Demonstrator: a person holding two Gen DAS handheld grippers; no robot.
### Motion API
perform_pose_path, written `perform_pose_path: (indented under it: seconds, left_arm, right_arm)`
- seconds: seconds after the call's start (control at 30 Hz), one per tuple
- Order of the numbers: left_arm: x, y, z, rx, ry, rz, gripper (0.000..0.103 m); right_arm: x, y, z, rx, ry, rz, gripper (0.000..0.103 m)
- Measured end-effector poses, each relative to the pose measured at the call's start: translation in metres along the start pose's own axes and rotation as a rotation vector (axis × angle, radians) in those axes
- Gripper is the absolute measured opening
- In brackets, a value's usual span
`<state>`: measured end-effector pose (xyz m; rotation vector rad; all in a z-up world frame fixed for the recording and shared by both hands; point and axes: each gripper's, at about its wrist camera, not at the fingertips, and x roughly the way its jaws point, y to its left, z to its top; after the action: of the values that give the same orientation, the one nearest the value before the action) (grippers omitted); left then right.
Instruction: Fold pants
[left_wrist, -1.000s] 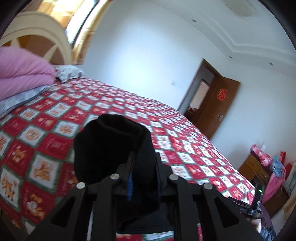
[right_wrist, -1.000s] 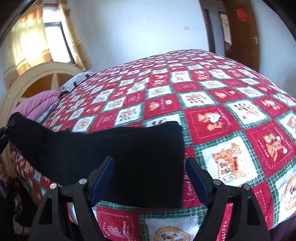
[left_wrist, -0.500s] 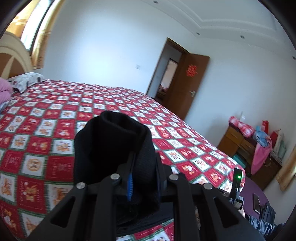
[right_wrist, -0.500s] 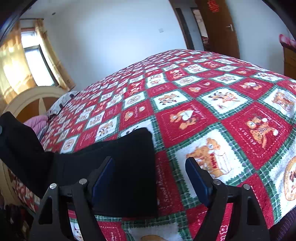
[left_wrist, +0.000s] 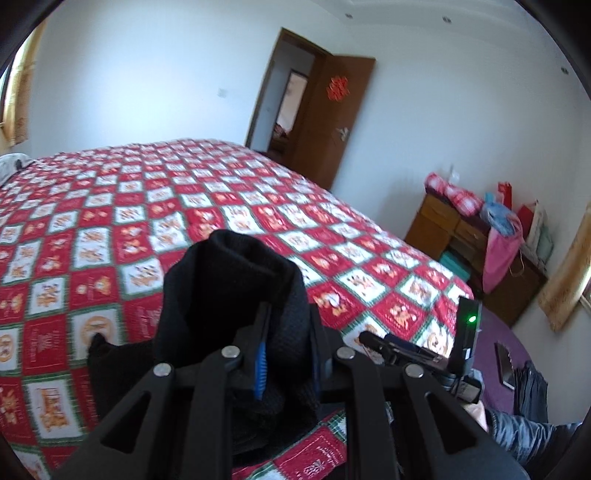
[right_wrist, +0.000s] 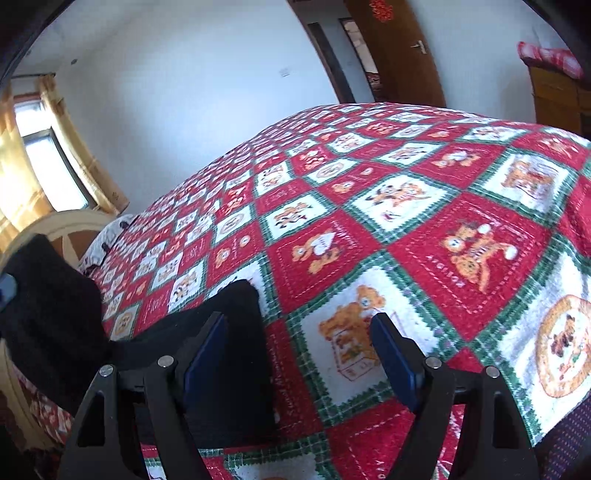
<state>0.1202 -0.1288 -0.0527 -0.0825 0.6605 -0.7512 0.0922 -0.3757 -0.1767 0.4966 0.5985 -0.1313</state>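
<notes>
- The left tongs were pinching a bunched end of the black pants, with the fabric standing up in a thick roll between and above the blue pads.
- From that pinch the pants hung down to the bed and trailed toward its near edge, where a further dark part lay flat on the quilt.
- In the right wrist view, the pants lay along the near edge of the bed, their squared end resting on a white quilt patch, and one portion rose in a raised mass at the far left of the picture.
- The right tongs stood spread wide above the near edge of the bed, holding nothing; the left pad was over the end of the pants, the right one over bare quilt.
- The quilt was a red, white and green patchwork with bear pictures.
- Past the far corner of the bed a brown door stood open, a red ornament on it.
- A wooden dresser piled with bags and cloth stood against the wall, well apart from the bed.
- A cream headboard and a curtained window showed at the bed's head end.
</notes>
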Motion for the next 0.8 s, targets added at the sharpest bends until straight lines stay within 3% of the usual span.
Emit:
perform_pose_path:
  seconds: [0.2,0.33,0.43,0.47,0.5,0.6,0.8]
  left_arm:
    - [0.048,-0.018,-0.023,0.073,0.084,0.040,0.020]
    - [0.071,-0.022,-0.043,0.052,0.139,-0.015,0.023]
    - [0.067,-0.032,-0.052,0.071,0.123,-0.068,0.034]
    - [0.061,-0.034,-0.054,0.088,0.104,-0.073,0.045]
    - [0.053,-0.036,-0.057,0.106,0.078,-0.062,0.056]
    - [0.026,-0.026,-0.067,0.129,0.000,0.021,0.068]
    - [-0.005,0.032,-0.085,-0.018,-0.101,0.178,0.077]
  right_arm:
    - [0.002,-0.006,-0.001,0.011,-0.001,-0.011,0.080]
    - [0.008,-0.007,-0.003,0.012,0.015,-0.001,0.080]
    - [0.009,-0.010,-0.003,0.021,0.012,0.008,0.080]
    - [0.009,-0.011,-0.002,0.025,0.009,0.009,0.080]
    - [0.008,-0.012,-0.002,0.032,0.006,0.013,0.080]
    - [0.007,-0.012,0.001,0.057,0.022,0.098,0.080]
    - [-0.001,0.025,-0.002,-0.046,0.043,0.270,0.080]
